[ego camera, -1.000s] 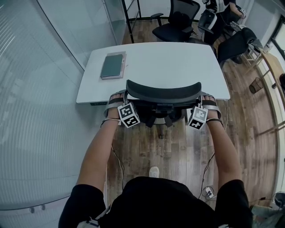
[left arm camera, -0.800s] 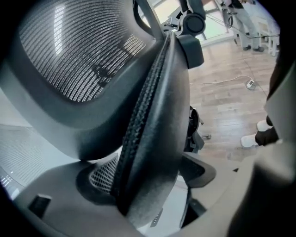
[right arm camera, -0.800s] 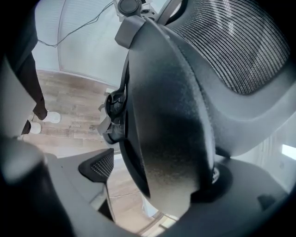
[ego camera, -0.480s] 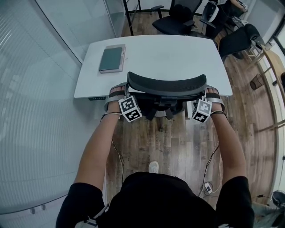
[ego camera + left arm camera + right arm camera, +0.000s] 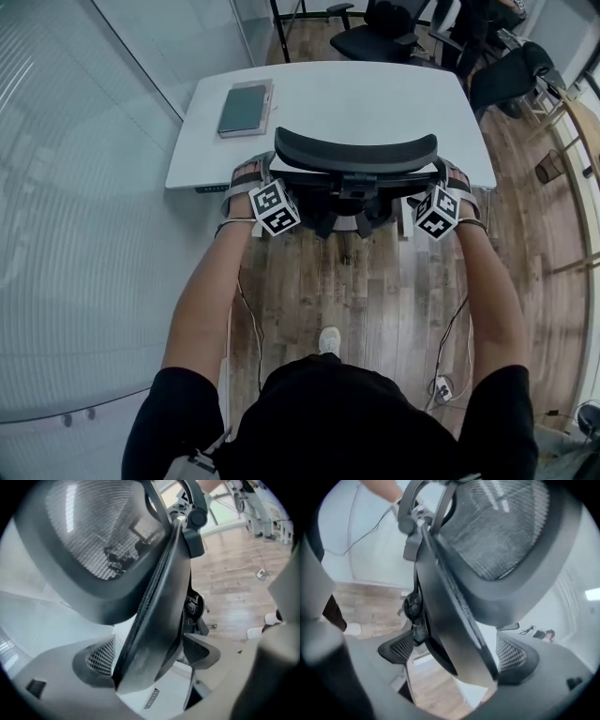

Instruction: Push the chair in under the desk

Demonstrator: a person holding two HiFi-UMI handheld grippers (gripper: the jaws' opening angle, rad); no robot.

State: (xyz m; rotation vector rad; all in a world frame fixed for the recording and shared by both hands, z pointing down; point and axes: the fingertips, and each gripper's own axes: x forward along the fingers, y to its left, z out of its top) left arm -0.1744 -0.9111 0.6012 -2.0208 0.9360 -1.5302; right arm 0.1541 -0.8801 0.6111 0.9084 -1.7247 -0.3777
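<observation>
seat of chair (image 5: 356,152): hidden | far chair (image 5: 380,39): cut by top edge

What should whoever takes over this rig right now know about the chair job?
Left claw: shut on the left edge of the chair backrest.
Right claw: shut on its right edge.
Things: backrest top sits at the near edge of the white desk; the seat is hidden below it. A notebook lies at the desk's far left.
Done: chair gripped, nearly in.
Left: probably a short final push, then open both claws.
</observation>
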